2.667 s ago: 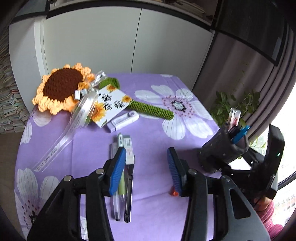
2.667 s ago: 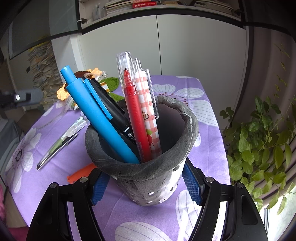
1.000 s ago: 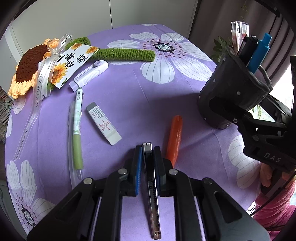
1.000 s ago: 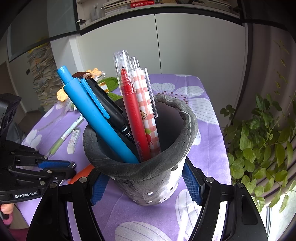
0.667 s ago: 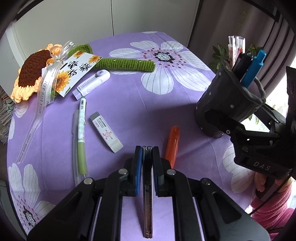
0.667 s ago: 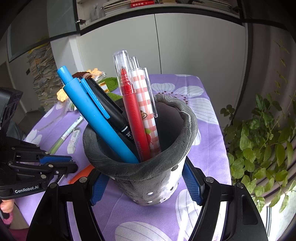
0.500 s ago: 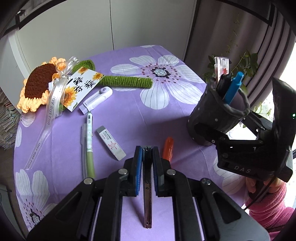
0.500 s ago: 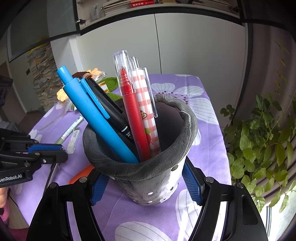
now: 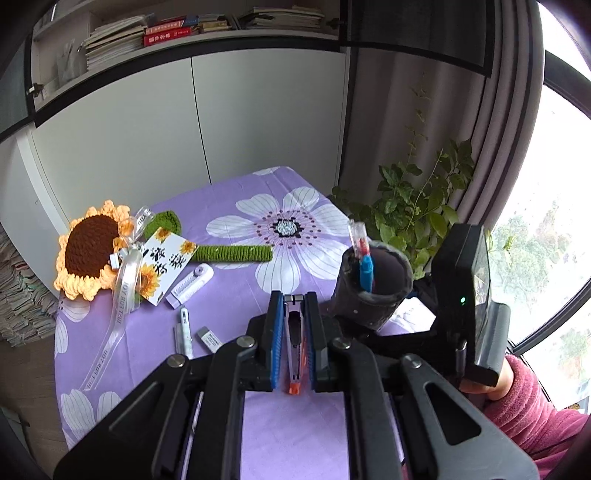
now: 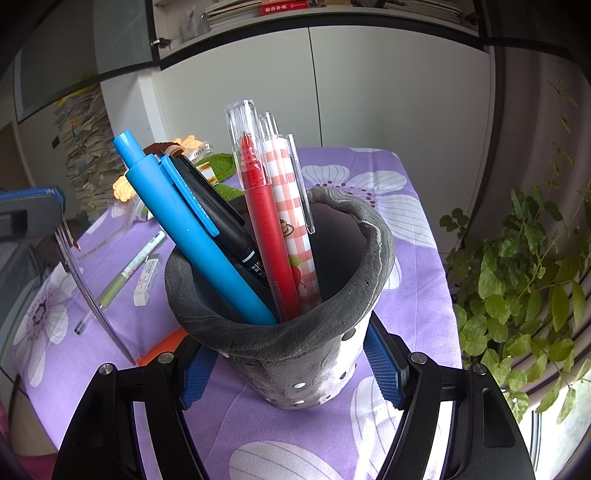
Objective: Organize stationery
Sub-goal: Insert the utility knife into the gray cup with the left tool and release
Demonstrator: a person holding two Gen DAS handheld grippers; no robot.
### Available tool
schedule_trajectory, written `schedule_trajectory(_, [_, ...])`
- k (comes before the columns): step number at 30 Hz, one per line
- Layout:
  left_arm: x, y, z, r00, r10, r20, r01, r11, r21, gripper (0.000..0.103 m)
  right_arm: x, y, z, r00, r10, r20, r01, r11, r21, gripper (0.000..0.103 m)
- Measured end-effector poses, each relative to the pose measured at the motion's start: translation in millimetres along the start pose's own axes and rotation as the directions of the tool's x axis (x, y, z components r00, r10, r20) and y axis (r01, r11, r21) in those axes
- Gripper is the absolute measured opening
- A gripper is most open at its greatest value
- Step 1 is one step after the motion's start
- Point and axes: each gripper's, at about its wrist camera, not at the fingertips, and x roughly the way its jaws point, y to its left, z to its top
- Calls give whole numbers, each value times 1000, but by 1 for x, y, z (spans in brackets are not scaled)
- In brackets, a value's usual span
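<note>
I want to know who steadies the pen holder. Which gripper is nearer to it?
Right. The right gripper has its blue pads against the grey pen holder. The left gripper, shut on a utility knife, is raised beside it, apart.

A crocheted sunflower with orange petals and a brown centre (image 9: 90, 254) lies near the far left edge of the purple flower-printed tablecloth (image 9: 236, 291), its green knitted stem (image 9: 232, 253) running toward the middle. A clear printed ribbon (image 9: 120, 295) and a white sunflower card (image 9: 162, 264) lie over it. A leafy green plant (image 9: 417, 214) stands beyond the right edge, beside grey curtains (image 9: 480, 122). Stacked books (image 9: 166, 31) fill the shelf above white cupboard doors (image 9: 192, 122).
</note>
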Motion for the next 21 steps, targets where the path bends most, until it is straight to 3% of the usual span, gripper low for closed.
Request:
schedule_trajectory(5, [-30,-6,35,992,-18,121,15,1000,24,9,0,0,0,1000,0,0,0,1000,0,73])
schedule_trajectory(11, [-40,-23,69,975,-131,182,123,991,51,9,0,0,0,1000,0,0,0,1000,0,73])
schedule_trajectory(21, [1,-50,77,982,-158,102,150,985,84,9,0,0,0,1000,2,-1,-2,1000,2,73])
